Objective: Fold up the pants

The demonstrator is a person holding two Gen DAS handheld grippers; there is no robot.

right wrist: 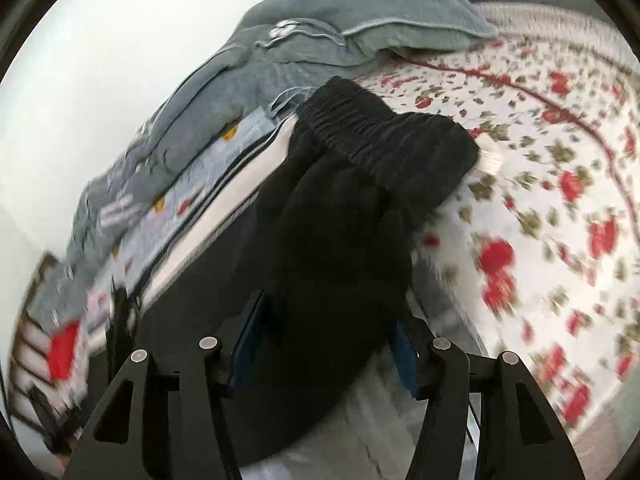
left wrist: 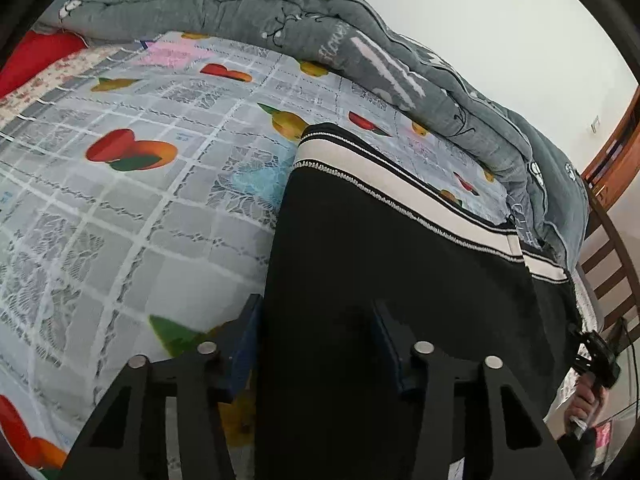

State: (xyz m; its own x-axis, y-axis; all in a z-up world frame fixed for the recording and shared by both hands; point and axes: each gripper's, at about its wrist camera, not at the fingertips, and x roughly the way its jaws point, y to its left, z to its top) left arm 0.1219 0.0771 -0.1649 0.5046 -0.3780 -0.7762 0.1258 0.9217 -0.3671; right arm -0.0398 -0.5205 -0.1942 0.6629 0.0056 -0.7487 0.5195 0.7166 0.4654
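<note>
Two grippers over black pants lying on bed w/ fruit-print sheet. Left gripper apart, fabric betw. jaws, not pinched. Right gripper apart too, near elastic waistband; grey quilt behind.

Soft, even daylight in both views, no hard shadows anywhere, just a faint dark edge under the black pants on the bed sheet. Wall behind blown out to near white, no detail left. Left wrist view pretty sharp: sheet's fruit print and the grey quilt crisp, only the far right rim going mushy. Right wrist view smeared with motion blur, worst on the floral sheet and the lower left corner; waistband folds on the pants barely readable, black cloth crushed to one flat blob. Heavy fisheye bending, dark vignette ring at all corners.
</note>
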